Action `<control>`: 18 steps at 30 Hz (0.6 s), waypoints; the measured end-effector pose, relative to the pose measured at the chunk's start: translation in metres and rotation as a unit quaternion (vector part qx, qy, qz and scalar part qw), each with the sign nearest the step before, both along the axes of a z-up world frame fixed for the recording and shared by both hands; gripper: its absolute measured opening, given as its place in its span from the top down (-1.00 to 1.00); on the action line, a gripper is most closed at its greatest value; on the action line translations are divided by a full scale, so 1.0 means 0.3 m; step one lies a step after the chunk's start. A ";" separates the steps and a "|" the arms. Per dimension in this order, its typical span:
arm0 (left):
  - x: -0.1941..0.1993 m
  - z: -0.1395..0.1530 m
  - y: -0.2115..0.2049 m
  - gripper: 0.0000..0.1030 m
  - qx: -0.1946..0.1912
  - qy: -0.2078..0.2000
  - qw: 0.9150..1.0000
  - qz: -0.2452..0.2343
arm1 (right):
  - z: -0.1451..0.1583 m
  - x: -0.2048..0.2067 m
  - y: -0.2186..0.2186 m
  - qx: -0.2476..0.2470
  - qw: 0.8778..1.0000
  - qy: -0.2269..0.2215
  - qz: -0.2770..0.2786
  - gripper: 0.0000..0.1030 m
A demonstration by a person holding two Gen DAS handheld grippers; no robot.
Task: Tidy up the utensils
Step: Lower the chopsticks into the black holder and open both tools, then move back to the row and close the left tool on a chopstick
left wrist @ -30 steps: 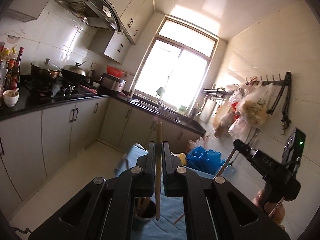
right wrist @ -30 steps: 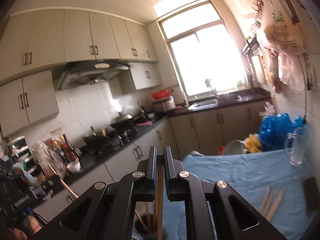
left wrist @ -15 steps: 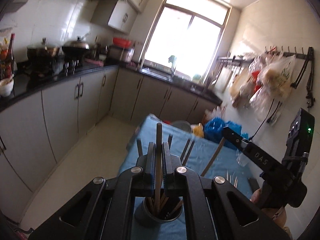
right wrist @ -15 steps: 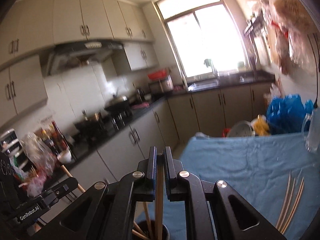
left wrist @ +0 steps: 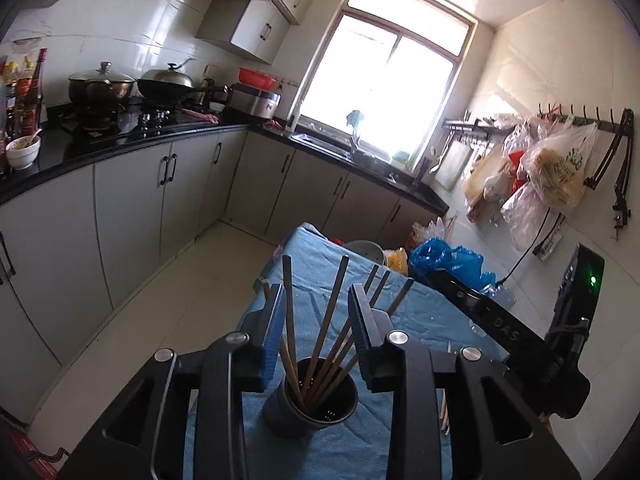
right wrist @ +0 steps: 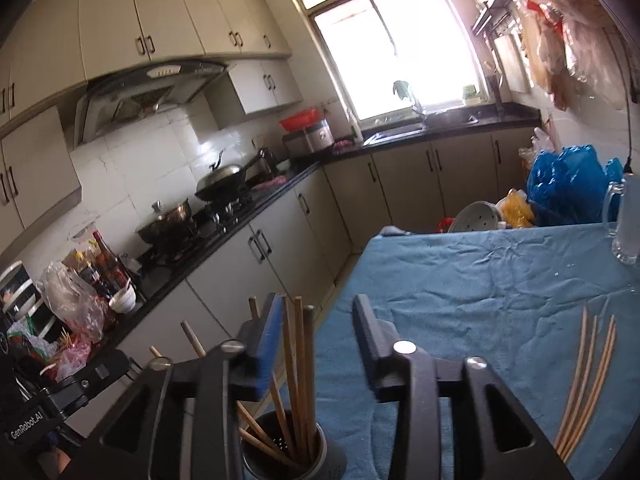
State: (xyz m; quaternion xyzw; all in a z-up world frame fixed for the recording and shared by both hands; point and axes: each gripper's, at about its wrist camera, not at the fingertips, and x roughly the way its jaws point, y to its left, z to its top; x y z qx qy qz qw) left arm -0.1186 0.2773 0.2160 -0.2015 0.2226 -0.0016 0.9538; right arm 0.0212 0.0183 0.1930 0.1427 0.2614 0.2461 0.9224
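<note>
A dark grey utensil cup (left wrist: 310, 404) stands on the blue cloth (left wrist: 328, 448) with several wooden chopsticks (left wrist: 326, 320) upright in it. My left gripper (left wrist: 316, 314) is open right above the cup, its jaws either side of the sticks. In the right wrist view the cup (right wrist: 286, 456) and chopsticks (right wrist: 298, 364) sit at bottom left, and my right gripper (right wrist: 316, 326) is open over them, empty. Several loose chopsticks (right wrist: 586, 384) lie on the cloth at the right. The right gripper's body (left wrist: 520, 336) shows at the right of the left wrist view.
A glass mug (right wrist: 626, 220) stands at the table's far right. Blue plastic bags (right wrist: 568, 184) and a metal steamer lid (right wrist: 478, 216) sit beyond the table's far end. Kitchen counters with pots (left wrist: 100, 88) run along the left; floor lies between counter and table.
Both grippers have opened and let go of their chopsticks, which now stand in the cup. Both cameras have tilted down toward the table.
</note>
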 end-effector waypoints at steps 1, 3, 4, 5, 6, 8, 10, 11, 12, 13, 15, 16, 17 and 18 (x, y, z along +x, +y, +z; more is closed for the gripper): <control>-0.019 0.004 -0.003 0.39 0.000 -0.004 1.000 0.004 | 0.006 -0.016 -0.021 0.001 1.000 -0.004 -0.006 0.09; -0.054 0.010 -0.013 0.35 0.003 -0.010 1.000 0.011 | 0.011 -0.043 -0.059 0.003 1.000 -0.006 -0.016 -0.02; -0.073 0.012 -0.019 0.33 0.006 -0.012 1.000 0.015 | 0.005 -0.062 -0.087 0.005 1.000 -0.005 -0.024 -0.06; -0.087 0.013 -0.025 0.28 0.009 -0.013 1.000 0.018 | -0.004 -0.082 -0.114 0.007 0.999 -0.002 -0.031 -0.07; -0.102 0.011 -0.031 0.27 0.012 -0.014 1.000 0.021 | -0.015 -0.097 -0.141 0.007 0.999 0.001 -0.038 -0.09; -0.128 0.003 -0.049 0.27 0.017 -0.011 1.000 0.024 | -0.050 -0.131 -0.204 0.006 0.998 0.014 -0.057 -0.11; -0.146 -0.010 -0.070 0.27 0.019 -0.002 1.000 0.019 | -0.095 -0.162 -0.265 0.005 0.997 0.032 -0.072 -0.13; -0.153 -0.018 -0.080 0.27 0.019 0.002 1.000 0.017 | -0.119 -0.177 -0.298 0.004 0.996 0.042 -0.080 -0.14; -0.161 -0.029 -0.096 0.27 0.018 0.008 1.000 0.013 | -0.142 -0.191 -0.329 0.005 0.995 0.052 -0.088 -0.14; -0.166 -0.040 -0.115 0.27 0.019 0.015 1.000 0.008 | -0.164 -0.203 -0.357 0.006 0.993 0.061 -0.096 -0.14; -0.175 -0.062 -0.155 0.27 0.022 0.028 0.999 -0.004 | -0.218 -0.237 -0.438 0.016 0.989 0.086 -0.116 -0.14; -0.180 -0.072 -0.183 0.27 0.025 0.035 0.999 -0.014 | -0.236 -0.254 -0.471 0.021 0.988 0.094 -0.124 -0.14; -0.182 -0.079 -0.206 0.27 0.028 0.039 0.999 -0.022 | -0.252 -0.271 -0.507 0.025 0.986 0.101 -0.132 -0.14; -0.185 -0.085 -0.236 0.27 0.034 0.043 0.998 -0.030 | -0.261 -0.282 -0.531 0.028 0.984 0.104 -0.139 -0.14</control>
